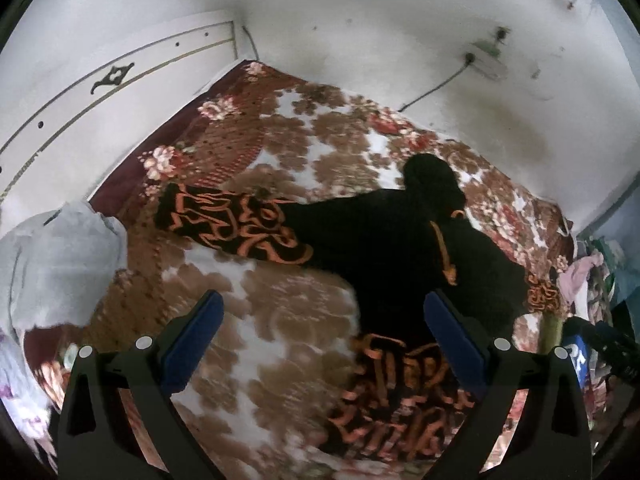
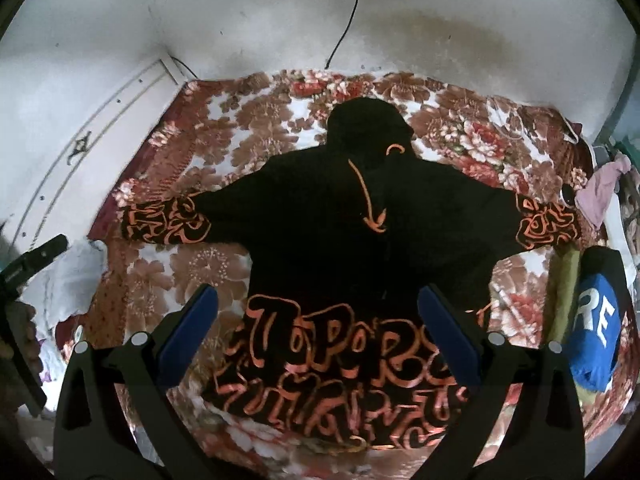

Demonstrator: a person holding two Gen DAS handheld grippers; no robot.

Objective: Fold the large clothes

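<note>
A black hoodie (image 2: pixel 320 216) with orange lettering on its hem and cuffs lies spread flat on a floral blanket, sleeves out to both sides, hood pointing to the far wall. Its orange drawstring (image 2: pixel 366 196) runs down the chest. In the left wrist view the hoodie (image 1: pixel 400 240) sits to the right, its left sleeve (image 1: pixel 232 224) stretched across the middle. My left gripper (image 1: pixel 322 320) hovers open above the blanket beside the hem. My right gripper (image 2: pixel 318 312) hangs open over the lettered hem (image 2: pixel 332 380), with nothing between its blue pads.
The floral blanket (image 2: pixel 188 276) covers a bed against white walls. A grey garment (image 1: pixel 60 256) lies at the left edge. A blue cloth with white letters (image 2: pixel 596 332) and a pink garment (image 2: pixel 604 192) sit at the right. A cable (image 2: pixel 344 28) hangs from a wall socket.
</note>
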